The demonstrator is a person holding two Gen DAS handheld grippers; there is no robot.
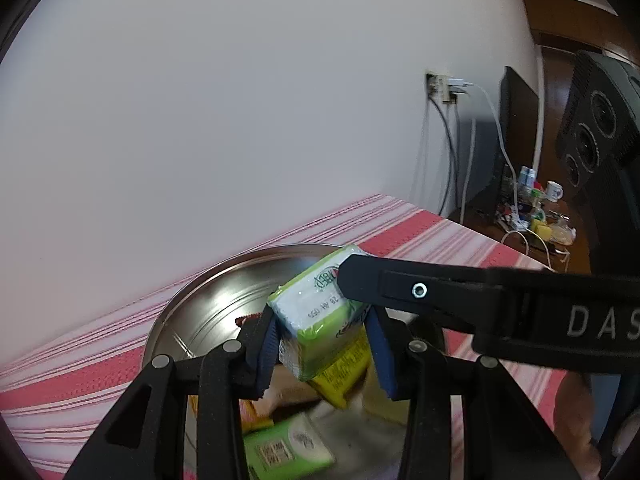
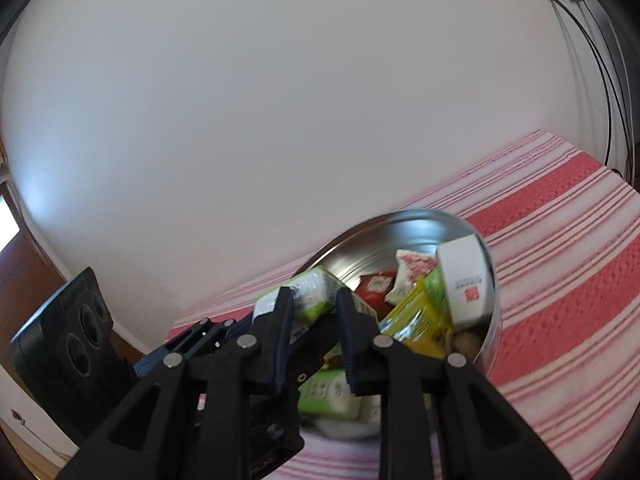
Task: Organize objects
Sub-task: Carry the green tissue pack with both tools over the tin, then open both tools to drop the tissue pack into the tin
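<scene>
My left gripper (image 1: pixel 322 320) is shut on a green and white tissue pack (image 1: pixel 320 312), its blue pads pressing the pack's two sides. The pack hangs tilted above a round steel bowl (image 1: pixel 208 300). My right gripper (image 1: pixel 356 280) reaches in from the right, and its tip lies over the pack's upper right corner. In the right wrist view the right gripper (image 2: pixel 314 300) stands narrowly closed, with the tissue pack (image 2: pixel 312 296) between its tips. The steel bowl (image 2: pixel 400 232) holds a yellow packet (image 2: pixel 416 320), a red packet (image 2: pixel 374 286), a white box (image 2: pixel 466 284) and another green pack (image 2: pixel 328 396).
The bowl rests on a red and white striped cloth (image 1: pixel 80 360) close to a white wall. To the right are a wall socket with cables (image 1: pixel 444 88), a dark monitor (image 1: pixel 516 120) and a cluttered wooden desk (image 1: pixel 536 208). A person's hand (image 1: pixel 572 420) holds the right gripper.
</scene>
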